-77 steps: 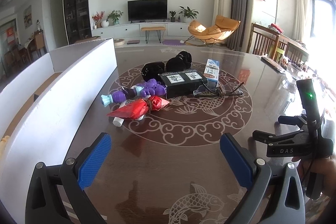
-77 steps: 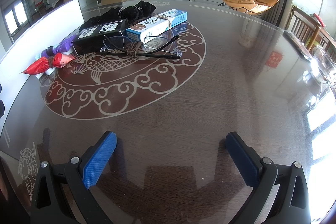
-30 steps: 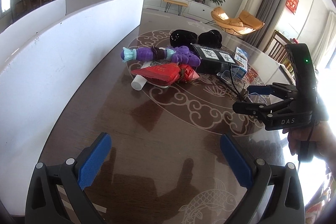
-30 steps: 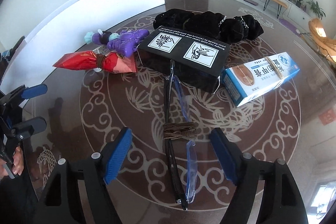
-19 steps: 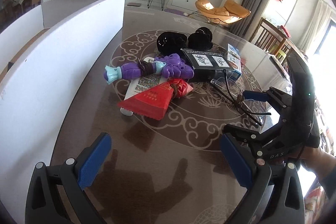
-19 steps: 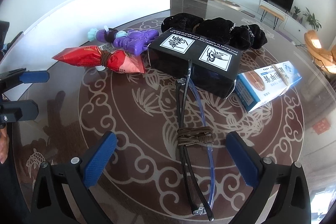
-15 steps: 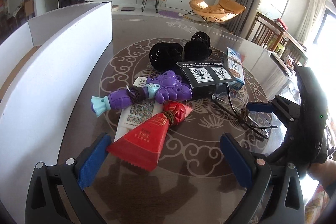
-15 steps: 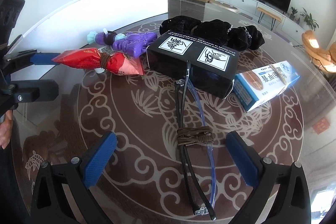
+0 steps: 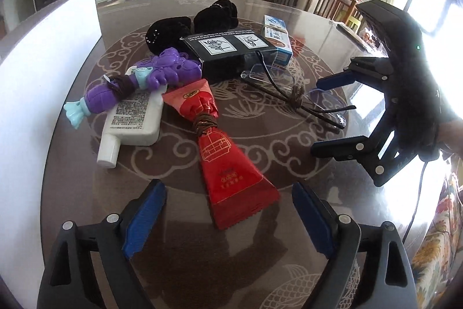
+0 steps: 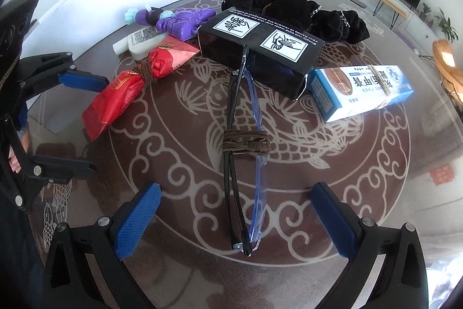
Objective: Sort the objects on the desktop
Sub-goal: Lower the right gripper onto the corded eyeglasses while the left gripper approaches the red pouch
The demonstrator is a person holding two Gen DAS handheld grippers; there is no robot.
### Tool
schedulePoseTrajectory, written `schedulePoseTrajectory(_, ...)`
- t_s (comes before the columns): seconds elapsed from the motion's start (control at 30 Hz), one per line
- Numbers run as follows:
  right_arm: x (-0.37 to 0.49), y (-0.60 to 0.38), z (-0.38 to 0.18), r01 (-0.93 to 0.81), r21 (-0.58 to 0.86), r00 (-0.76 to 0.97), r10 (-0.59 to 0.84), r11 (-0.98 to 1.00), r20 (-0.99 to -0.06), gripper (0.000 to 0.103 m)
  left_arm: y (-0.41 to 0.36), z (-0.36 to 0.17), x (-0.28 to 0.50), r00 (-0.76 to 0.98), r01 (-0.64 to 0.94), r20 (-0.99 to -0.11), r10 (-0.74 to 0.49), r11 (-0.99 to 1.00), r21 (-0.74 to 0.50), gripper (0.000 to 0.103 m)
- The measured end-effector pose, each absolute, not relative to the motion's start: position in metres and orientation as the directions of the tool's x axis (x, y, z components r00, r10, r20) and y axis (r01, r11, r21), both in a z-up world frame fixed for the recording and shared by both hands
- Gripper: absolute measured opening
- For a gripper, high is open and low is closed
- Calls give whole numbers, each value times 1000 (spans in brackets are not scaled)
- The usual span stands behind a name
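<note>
on the left a white board [image 9: 43, 54] stands along the edge of the dark patterned table [image 9: 179, 274], and just inside it lies a heap of things waiting to be sorted: a purple toy [image 9: 139, 80] resting across a white bottle [image 9: 130, 120], with a red packet [image 9: 222, 152] tied round its middle lying beside the bottle and running toward the near edge. the left gripper [image 9: 228, 225] hangs over the wide end of that packet, its jaws apart but closing, the packet's end lying between them and the pads not yet pressing on it. further in sit a black box [image 9: 228, 48], some black cloth [image 9: 191, 25] behind it and a blue and white carton [image 9: 276, 34] at the box's right. to the right, folded glasses [image 10: 243, 141] bound with brown cord lie with one end propped on the box, and the right gripper [image 10: 234, 222] is poised over their near end, jaws spread wide, touching nothing. this looks like the reach before the first pick-ups. next, each hand would need to sink to the table and close: the left across the flat packet, the right across the thin frame, which may slip on the glossy top.
</note>
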State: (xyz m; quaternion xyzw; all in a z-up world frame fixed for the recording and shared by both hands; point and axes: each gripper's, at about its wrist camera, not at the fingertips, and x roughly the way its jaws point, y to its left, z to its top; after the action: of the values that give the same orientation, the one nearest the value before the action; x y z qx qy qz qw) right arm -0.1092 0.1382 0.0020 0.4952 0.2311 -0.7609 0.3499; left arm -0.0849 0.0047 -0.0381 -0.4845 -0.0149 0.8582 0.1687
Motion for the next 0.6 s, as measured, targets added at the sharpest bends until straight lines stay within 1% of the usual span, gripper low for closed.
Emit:
schedulePoseTrajectory(0.07, -115, 134, 2, 759, -3, -252, -289, -651, -924, 103, 0, -38, -98, -469, -205, -834, 291, -954, -217, 94)
schedulePoseTrajectory(0.13, -122, 131, 3, 756, -3, -234, -266, -654, -935, 103, 6, -38, -109, -458, -157, -853, 250, -967, -198, 95)
schedulePoseTrajectory(0.23, -133, 132, 5, 728, -4, -215, -222, -686, -951, 103, 20, -40, -121, -446, -117, -880, 163, -985, -123, 96)
schedulePoseTrajectory(0.27, -136, 133, 5, 718, -4, -205, -206, -696, -957, 103, 24, -41, -124, -441, -105, -887, 136, -990, -99, 97)
schedulePoseTrajectory(0.3, -138, 134, 5, 712, -4, -195, -191, -702, -962, 103, 28, -43, -126, -432, -97, -894, 118, -992, -84, 101)
schedulePoseTrajectory(0.33, -138, 135, 5, 710, -6, -185, -179, -704, -966, 103, 32, -44, -127, -425, -93, -900, 99, -994, -65, 103)
schedulePoseTrajectory(0.4, -136, 135, 7, 715, -12, -183, -171, -699, -968, 101, 40, -47, -127, -418, -98, -907, 48, -995, -7, 103)
schedulePoseTrajectory(0.43, -135, 134, 10, 719, -10, -186, -179, -695, -966, 96, 43, -47, -126, -425, -105, -904, 35, -994, 11, 103)
schedulePoseTrajectory(0.47, -134, 134, 11, 721, -4, -184, -186, -693, -965, 94, 42, -48, -126, -423, -98, -905, 41, -995, 1, 103)
schedulePoseTrajectory(0.5, -132, 133, 13, 722, -4, -190, -192, -691, -963, 89, 42, -47, -127, -418, -103, -908, 42, -995, 2, 103)
schedulePoseTrajectory(0.53, -132, 129, 16, 726, -4, -198, -203, -688, -959, 81, 42, -47, -128, -407, -110, -913, 42, -994, 4, 103)
schedulePoseTrajectory(0.57, -130, 128, 18, 731, -5, -205, -213, -682, -955, 77, 41, -46, -130, -388, -119, -920, 47, -993, -1, 103)
schedulePoseTrajectory(0.6, -127, 127, 20, 736, -5, -211, -223, -677, -952, 66, 39, -46, -129, -379, -123, -924, 45, -992, 2, 103)
